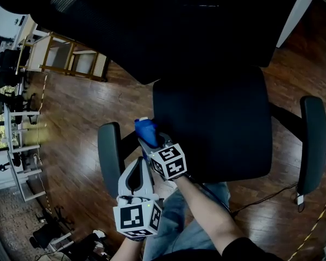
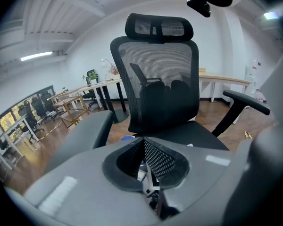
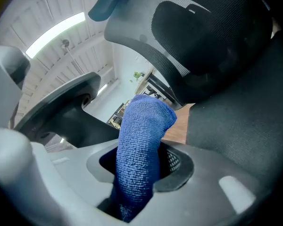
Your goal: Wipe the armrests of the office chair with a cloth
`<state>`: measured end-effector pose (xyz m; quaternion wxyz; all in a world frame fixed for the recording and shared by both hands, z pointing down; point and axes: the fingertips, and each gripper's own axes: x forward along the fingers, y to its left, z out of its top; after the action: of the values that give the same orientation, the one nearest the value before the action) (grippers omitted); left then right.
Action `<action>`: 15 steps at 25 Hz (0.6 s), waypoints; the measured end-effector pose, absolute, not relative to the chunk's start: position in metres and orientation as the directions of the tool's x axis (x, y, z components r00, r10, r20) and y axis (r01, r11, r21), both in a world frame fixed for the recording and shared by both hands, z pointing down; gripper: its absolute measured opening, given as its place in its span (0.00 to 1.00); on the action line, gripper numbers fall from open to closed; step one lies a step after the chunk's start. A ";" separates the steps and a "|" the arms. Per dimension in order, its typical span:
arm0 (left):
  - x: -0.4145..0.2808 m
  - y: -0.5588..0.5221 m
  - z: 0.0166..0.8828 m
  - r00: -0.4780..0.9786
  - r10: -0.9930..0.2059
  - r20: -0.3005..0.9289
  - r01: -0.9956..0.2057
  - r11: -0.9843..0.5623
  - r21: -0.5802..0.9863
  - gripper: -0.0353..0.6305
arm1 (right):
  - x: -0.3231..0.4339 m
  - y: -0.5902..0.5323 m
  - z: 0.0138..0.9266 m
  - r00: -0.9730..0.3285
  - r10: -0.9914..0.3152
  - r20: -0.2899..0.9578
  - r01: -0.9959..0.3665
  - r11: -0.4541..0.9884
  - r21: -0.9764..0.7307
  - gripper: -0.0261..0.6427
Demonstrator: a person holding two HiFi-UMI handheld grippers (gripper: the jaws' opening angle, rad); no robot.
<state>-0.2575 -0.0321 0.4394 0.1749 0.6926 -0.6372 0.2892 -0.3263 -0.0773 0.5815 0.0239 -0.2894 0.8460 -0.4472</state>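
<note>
**While the Blue Cloth Pointed at the Chair Seat**

Where the right gripper [image 1: 150, 140] reached forward, its two jaws were squeezed tight on a blue cloth [image 1: 143, 128]. The cloth was bunched into one long, fat roll. Its long way ran the same way as the jaws. Its loose end stuck out past them, toward the front corner of the office chair [image 1: 217, 118]. That end sat in the gap between the seat and the near armrest [image 1: 109, 155]. Whether it touched either one could not be seen.

Each gripper carried a cube with black-and-white square markers on it.

The left gripper [image 1: 139, 165] hung just behind the right one, beside the same armrest. Its jaws were pressed together with nothing between them, and they pointed at the chair's mesh back. The far armrest [image 1: 313, 143] was well apart, across the seat.
</note>
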 end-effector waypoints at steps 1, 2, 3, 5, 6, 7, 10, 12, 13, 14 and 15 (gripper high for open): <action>-0.256 -0.033 0.444 0.021 -0.780 0.625 -0.984 -0.126 -0.123 0.06 | -0.328 -0.078 0.587 -0.831 -0.507 0.227 -0.472 0.428 -0.771 0.26; -0.254 -0.034 0.448 0.023 -0.778 0.628 -0.985 -0.125 -0.120 0.06 | -0.328 -0.080 0.594 -0.830 -0.505 0.238 -0.478 0.423 -0.770 0.26; -0.252 -0.035 0.451 0.026 -0.776 0.630 -0.985 -0.126 -0.116 0.06 | -0.328 -0.082 0.600 -0.827 -0.503 0.250 -0.486 0.417 -0.768 0.26; -0.250 -0.034 0.458 0.032 -0.771 0.636 -0.986 -0.130 -0.108 0.06 | -0.327 -0.086 0.611 -0.819 -0.500 0.280 -0.505 0.400 -0.765 0.26; -0.250 -0.033 0.460 0.033 -0.768 0.640 -0.986 -0.131 -0.106 0.06 | -0.327 -0.088 0.617 -0.816 -0.498 0.295 -0.515 0.392 -0.762 0.26; -0.250 -0.033 0.462 0.034 -0.765 0.643 -0.986 -0.131 -0.105 0.06 | -0.326 -0.089 0.622 -0.812 -0.495 0.309 -0.525 0.387 -0.758 0.26; -0.253 -0.033 0.466 0.026 -0.762 0.647 -0.988 -0.120 -0.101 0.06 | -0.327 -0.092 0.636 -0.806 -0.477 0.351 -0.550 0.382 -0.743 0.26; -0.256 -0.033 0.466 0.022 -0.762 0.647 -0.988 -0.113 -0.100 0.06 | -0.329 -0.092 0.645 -0.803 -0.462 0.377 -0.563 0.377 -0.736 0.26; -0.257 -0.033 0.466 0.020 -0.762 0.647 -0.989 -0.111 -0.101 0.06 | -0.329 -0.093 0.649 -0.800 -0.457 0.389 -0.570 0.375 -0.731 0.26; -0.258 -0.033 0.466 0.017 -0.762 0.647 -0.989 -0.108 -0.101 0.06 | -0.329 -0.094 0.652 -0.797 -0.452 0.401 -0.577 0.371 -0.728 0.26; -0.259 -0.033 0.465 0.014 -0.762 0.647 -0.989 -0.105 -0.102 0.06 | -0.329 -0.095 0.654 -0.794 -0.447 0.412 -0.583 0.367 -0.725 0.26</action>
<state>-0.2589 -0.0326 0.4654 0.1961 0.6846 -0.6396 0.2895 -0.3289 -0.0950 0.6539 -0.0724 -0.3127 0.8236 -0.4677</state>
